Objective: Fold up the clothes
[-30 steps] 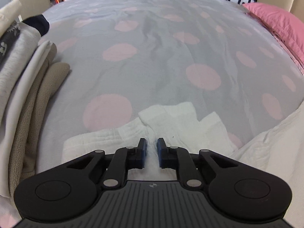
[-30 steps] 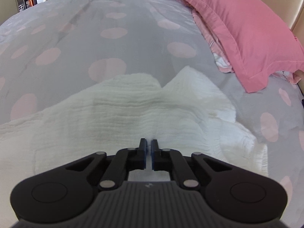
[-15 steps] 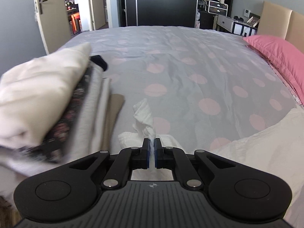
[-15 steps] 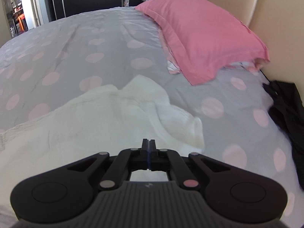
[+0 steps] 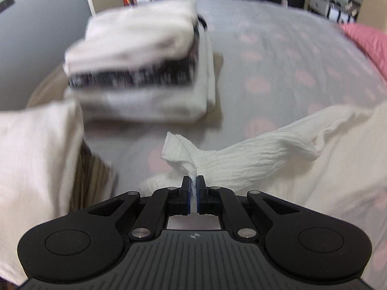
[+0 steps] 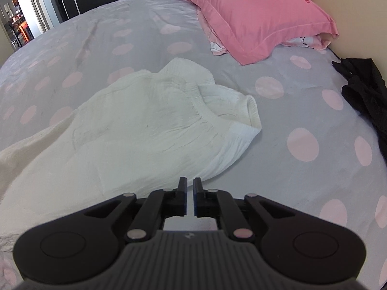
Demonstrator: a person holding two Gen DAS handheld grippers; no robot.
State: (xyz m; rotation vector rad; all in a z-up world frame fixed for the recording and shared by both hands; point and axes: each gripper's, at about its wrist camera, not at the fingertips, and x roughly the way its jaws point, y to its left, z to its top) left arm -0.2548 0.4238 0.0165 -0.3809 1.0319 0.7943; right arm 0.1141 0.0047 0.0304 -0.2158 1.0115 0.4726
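A white crinkled garment [image 6: 150, 125] lies on the grey bed cover with pink dots, its elastic waistband toward the pink pillow. My left gripper [image 5: 193, 188] is shut on a corner of the same white garment [image 5: 261, 154] and holds it lifted, so the cloth stretches off to the right. My right gripper [image 6: 189, 193] hovers just off the garment's near edge, its jaws a narrow gap apart with nothing between them.
A stack of folded clothes [image 5: 145, 65] stands at the left on the bed, with another white folded piece [image 5: 36, 169] nearer. A pink pillow [image 6: 254, 17] lies at the head. A black garment [image 6: 365, 96] lies at the right edge.
My left gripper closed on the garment's corner and lifted it, swinging left toward the folded stack. My right gripper let go of the garment, drew back and opened slightly.
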